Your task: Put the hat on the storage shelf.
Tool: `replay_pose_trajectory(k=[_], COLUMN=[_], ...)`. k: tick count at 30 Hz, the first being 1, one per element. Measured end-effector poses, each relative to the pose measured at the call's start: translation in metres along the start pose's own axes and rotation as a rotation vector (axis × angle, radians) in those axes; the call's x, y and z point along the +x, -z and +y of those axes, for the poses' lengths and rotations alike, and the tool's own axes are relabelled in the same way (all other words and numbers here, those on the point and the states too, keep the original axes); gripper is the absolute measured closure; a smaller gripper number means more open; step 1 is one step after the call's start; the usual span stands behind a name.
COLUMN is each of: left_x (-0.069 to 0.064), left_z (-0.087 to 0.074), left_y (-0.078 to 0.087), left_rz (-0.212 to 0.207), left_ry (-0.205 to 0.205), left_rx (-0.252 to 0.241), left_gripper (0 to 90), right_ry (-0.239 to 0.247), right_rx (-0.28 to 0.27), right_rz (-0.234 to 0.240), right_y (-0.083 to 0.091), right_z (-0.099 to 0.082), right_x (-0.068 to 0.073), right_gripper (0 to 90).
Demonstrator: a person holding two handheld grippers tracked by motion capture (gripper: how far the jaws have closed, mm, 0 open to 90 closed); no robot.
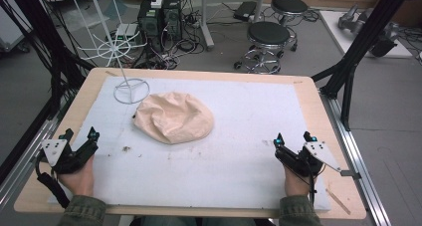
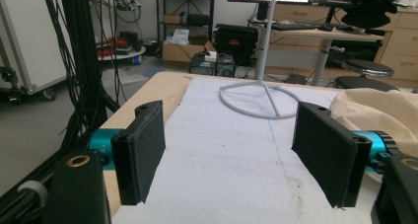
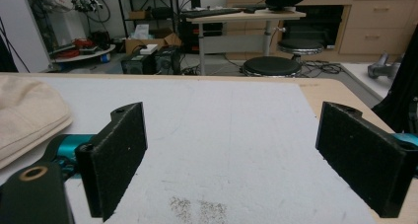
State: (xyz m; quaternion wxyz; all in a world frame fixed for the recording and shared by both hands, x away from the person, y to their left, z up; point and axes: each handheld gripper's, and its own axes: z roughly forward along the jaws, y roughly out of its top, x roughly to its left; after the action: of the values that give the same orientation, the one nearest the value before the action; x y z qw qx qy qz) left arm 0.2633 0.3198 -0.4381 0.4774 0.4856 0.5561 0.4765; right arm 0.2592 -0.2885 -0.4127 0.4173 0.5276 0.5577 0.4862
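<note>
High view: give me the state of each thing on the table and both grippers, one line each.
Beige hat: lying flat and rumpled on the white mat, untouched.
White wire stand: upright, its ring base on the mat beside the hat, nothing on it.
Left gripper: open, empty, at the mat's left edge.
Right gripper: open, empty, near the mat's right side.
White mat: flat, with small dirt specks.

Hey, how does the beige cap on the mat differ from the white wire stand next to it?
The beige cap is soft cloth, slumped flat and creased on the white mat; the white wire stand is rigid, rising tilted from a round base ring. The cap is solid and opaque, the stand open wirework you see through. The cap lies nearer the mat's middle, the stand at its far left. Both are pale, and neither the left gripper nor the right gripper touches them.
</note>
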Motion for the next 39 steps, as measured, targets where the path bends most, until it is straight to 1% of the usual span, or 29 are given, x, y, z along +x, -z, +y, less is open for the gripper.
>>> replay_pose_trajectory(k=[7, 8, 18, 26, 28, 29, 33, 34, 35, 37, 38, 39], left_x=[0.000, -0.001, -0.001, -0.001, -0.001, -0.001, -0.001, -0.001, -0.001, -0.003, -0.003, -0.004], left_z=[0.000, 0.000, -0.001, -0.001, -0.001, -0.001, -0.001, -0.001, -0.002, -0.002, -0.002, -0.002], left_y=[0.000, 0.000, -0.001, -0.001, -0.001, -0.002, -0.001, -0.001, 0.000, 0.000, 0.000, -0.001], left_rz=[-0.002, -0.003, -0.004, -0.005, -0.006, -0.005, -0.004, -0.005, -0.008, -0.014, -0.016, -0.021], left_ry=[0.000, 0.000, -0.002, 0.001, 0.000, 0.000, 0.003, 0.005, 0.010, 0.011, 0.007, 0.008], left_rx=[0.000, 0.001, 0.006, 0.010, 0.011, 0.010, 0.014, 0.016, 0.017, 0.019, 0.021, 0.023], left_gripper=[28.5, 28.5, 28.7, 28.7, 28.7, 28.7, 28.7, 28.7, 28.8, 28.7, 28.7, 28.7], right_ry=[-0.003, -0.010, -0.015, -0.012, -0.018, -0.010, -0.010, -0.009, -0.001, -0.002, 0.003, 0.002], right_rx=[0.003, 0.003, 0.017, 0.016, 0.026, 0.029, 0.040, 0.051, 0.051, 0.040, -0.002, -0.027], right_rz=[-0.003, -0.004, 0.001, -0.002, 0.001, 0.004, 0.016, 0.026, 0.025, 0.028, 0.031, 0.035], right_y=[0.000, -0.001, -0.001, -0.001, -0.002, -0.003, -0.006, -0.009, -0.013, -0.013, -0.014, -0.014], right_z=[0.000, 0.000, 0.000, -0.001, -0.001, -0.001, -0.001, -0.001, -0.001, 0.000, 0.004, 0.005], right_x=[-0.001, -0.001, -0.001, -0.002, -0.002, -0.002, -0.003, -0.004, -0.006, -0.006, -0.008, -0.008], right_gripper=[11.2, 11.2, 11.2, 11.2, 11.2, 11.2, 11.2, 11.2, 11.2, 11.2, 11.2, 11.2])
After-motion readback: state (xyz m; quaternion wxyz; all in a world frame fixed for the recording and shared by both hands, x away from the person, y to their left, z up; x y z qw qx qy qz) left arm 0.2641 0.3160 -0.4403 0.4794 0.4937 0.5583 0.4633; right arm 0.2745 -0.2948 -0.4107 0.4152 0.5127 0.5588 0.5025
